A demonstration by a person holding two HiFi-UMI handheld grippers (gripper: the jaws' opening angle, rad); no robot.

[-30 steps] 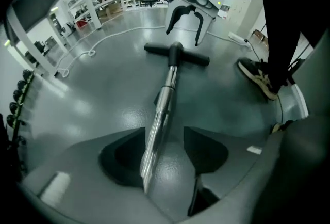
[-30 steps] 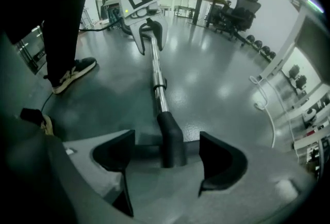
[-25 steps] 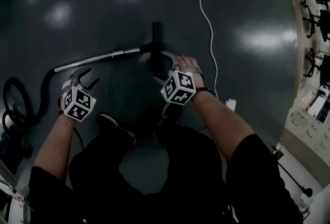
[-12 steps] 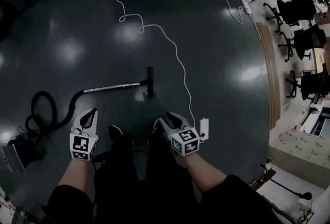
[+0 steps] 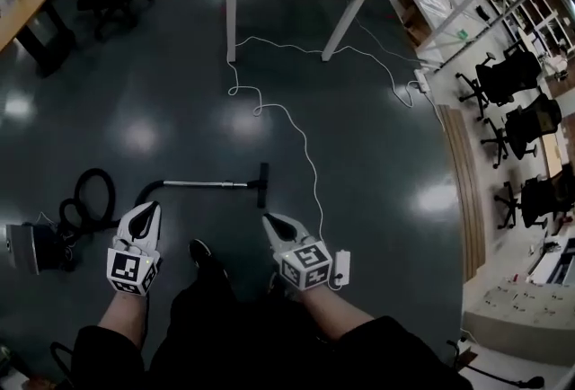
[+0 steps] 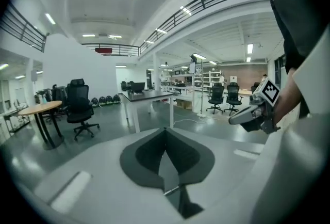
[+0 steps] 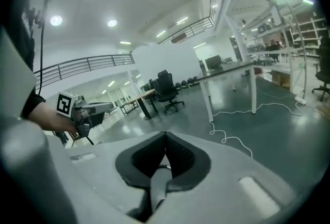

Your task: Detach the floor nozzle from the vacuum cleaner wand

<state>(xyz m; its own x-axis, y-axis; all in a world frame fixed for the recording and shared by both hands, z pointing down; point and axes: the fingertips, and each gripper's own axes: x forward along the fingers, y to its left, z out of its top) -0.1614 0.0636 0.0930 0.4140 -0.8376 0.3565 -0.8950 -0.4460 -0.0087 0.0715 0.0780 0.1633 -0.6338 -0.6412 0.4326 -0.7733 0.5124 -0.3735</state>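
Black floor nozzle [image 5: 262, 184], seemingly on its wand [image 5: 202, 184], well beyond left gripper [image 5: 151, 207] and right gripper [image 5: 268, 220], both closed, empty.

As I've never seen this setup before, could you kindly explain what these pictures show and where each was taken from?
There is no robot here. A person stands holding a claw in each hand: the left claw and the right claw. The marker cubes are part of them. The head view comes from a camera on the person's head, looking down at the dark floor. The other two views come from cameras riding on each claw, looking along its jaws into the office. On the floor lie a vacuum wand with the floor nozzle at its end, the hose and a white cable. Both claws have just been closing and are shut, with nothing between the jaws.
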